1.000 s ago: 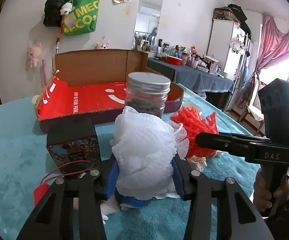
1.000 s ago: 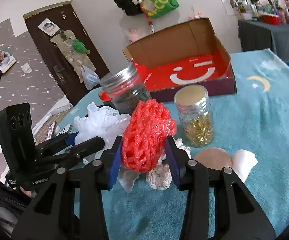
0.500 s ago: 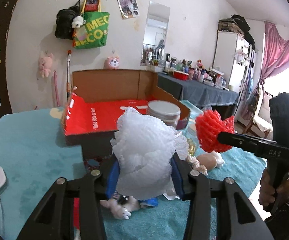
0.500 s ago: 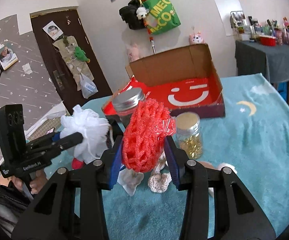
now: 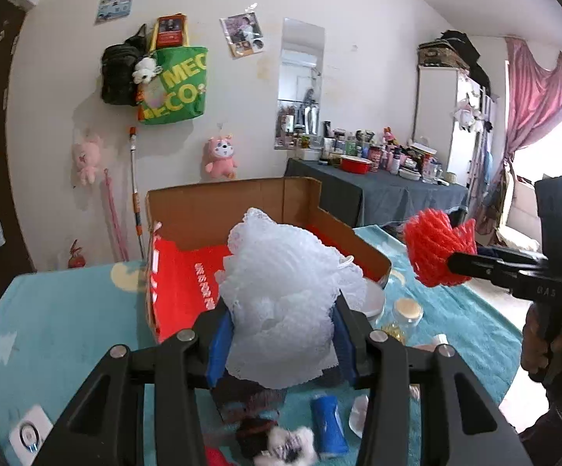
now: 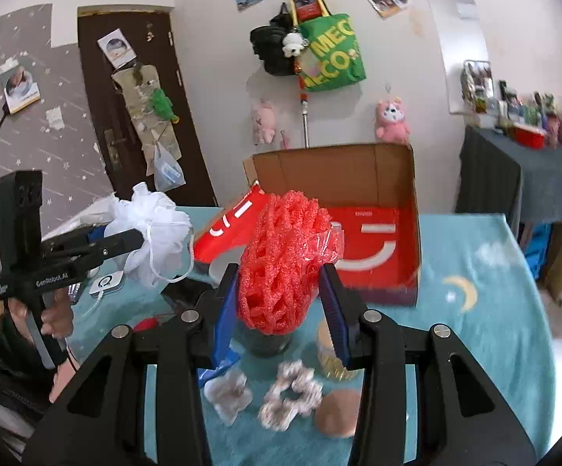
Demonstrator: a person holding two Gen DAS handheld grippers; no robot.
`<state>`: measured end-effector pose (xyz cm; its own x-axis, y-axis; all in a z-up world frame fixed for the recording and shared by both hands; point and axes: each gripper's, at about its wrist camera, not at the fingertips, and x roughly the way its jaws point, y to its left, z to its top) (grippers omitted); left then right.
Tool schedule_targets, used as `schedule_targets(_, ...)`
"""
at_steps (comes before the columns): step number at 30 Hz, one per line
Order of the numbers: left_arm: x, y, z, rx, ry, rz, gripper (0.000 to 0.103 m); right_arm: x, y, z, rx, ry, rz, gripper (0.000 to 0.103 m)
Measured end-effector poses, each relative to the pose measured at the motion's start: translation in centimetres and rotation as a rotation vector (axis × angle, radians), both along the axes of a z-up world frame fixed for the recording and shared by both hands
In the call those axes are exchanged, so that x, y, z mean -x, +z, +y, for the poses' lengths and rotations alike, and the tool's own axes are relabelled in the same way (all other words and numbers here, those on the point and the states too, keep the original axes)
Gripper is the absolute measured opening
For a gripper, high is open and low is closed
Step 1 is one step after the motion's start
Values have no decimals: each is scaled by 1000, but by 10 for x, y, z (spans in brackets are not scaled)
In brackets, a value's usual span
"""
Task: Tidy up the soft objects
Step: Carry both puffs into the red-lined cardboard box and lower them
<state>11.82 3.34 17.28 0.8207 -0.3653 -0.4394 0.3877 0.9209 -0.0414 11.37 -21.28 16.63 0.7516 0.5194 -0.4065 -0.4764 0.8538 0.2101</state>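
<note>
My left gripper (image 5: 281,341) is shut on a white mesh bath puff (image 5: 281,295), held high above the table in front of the open cardboard box (image 5: 187,279) with its red inside. My right gripper (image 6: 281,303) is shut on a red foam net (image 6: 281,264), also raised, short of the same box (image 6: 374,248). Each gripper shows in the other's view: the red net (image 5: 436,248) to the right, the white puff (image 6: 156,233) to the left.
On the teal cloth below lie two scrunchies (image 6: 288,400), a tan round puff (image 6: 337,411), a jar of gold bits (image 6: 331,353), a dark jar (image 6: 265,341), a blue tube (image 5: 327,423) and a white charger (image 6: 104,283). A cluttered dresser (image 5: 378,186) stands behind.
Both grippers have risen well above the table with their loads and moved toward the open box; the jars and small things now lie below them.
</note>
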Motion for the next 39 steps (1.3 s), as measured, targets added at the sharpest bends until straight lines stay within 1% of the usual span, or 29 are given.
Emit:
schedule_targets(6,-28,18,-5,-35,-49,11,48,-29,23,6,48,46,3,39)
schedule_targets(11,-54,27,-11,-92,-68,17,48,-56,41,17,124,73,-8,39)
schedule_targets(14,-77,29,-15,-111,-75,46,48,-77,45,25,167,90,-1,39)
schedule_targets(17,-106,28,-22,-136,-76,80,48,-103,44,35,207,98,25,39)
schedule_targets(19,-124,24,-26,-156,-74,100,48,-124,40,42,234,103,48,39)
schedule_targets(23,-175,10,-35,-186,-69,184,48,-169,30,51,281,97,98,39)
schedule_targets(26,-209,-5,-43,-221,-53,227,48,-209,18,53,298,87,156,39)
schedule_targets(31,-260,-31,-53,-246,-20,298,48,-277,-11,57,305,45,274,39)
schedule_targets(37,-304,-60,-49,-234,26,373,48,-335,-43,66,313,-4,405,39)
schedule_targets(39,-314,-68,-47,-221,35,396,48,-348,-53,71,332,-16,430,39)
